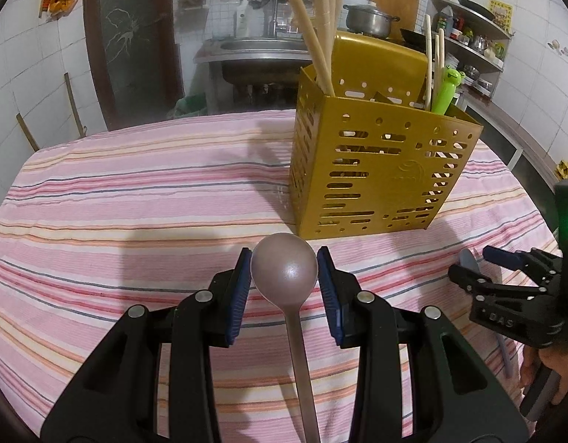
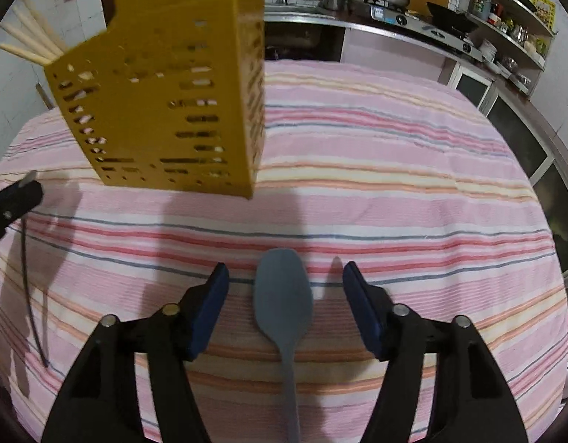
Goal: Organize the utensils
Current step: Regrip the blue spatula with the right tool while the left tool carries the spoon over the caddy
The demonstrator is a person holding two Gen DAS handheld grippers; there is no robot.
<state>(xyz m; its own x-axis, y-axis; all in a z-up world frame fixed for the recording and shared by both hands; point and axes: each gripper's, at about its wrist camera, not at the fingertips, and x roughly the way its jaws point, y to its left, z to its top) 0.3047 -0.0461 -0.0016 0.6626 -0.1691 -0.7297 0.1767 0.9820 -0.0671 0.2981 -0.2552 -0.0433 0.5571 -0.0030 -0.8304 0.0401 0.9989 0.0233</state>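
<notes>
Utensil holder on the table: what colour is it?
Mustard yellow, with slotted perforations. The holder shows best in the left wrist view.

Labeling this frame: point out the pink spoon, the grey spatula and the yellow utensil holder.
pink spoon (image 1: 284, 269), left wrist view, on its bowl.
grey spatula (image 2: 283, 291), right wrist view, on its blade.
yellow utensil holder (image 1: 379, 181), left wrist view, on its front wall.

1. We note the tablecloth (image 1: 136, 199): pink, striped with white, peach, red and thin grey-blue lines.
2. We record the utensil holder (image 1: 379, 170) as mustard yellow, perforated with rows of slots and round holes.
3. The chopsticks (image 1: 313, 40) are pale cream; the handle (image 1: 446, 88) beside them is bright green with a frog face.
4. The ladle (image 1: 284, 269) looks dull pinkish grey, with a sheen.
5. The spatula (image 2: 284, 295) is slate blue-grey.
6. Both grippers are black; the pads (image 2: 210, 313) are dark blue.
</notes>
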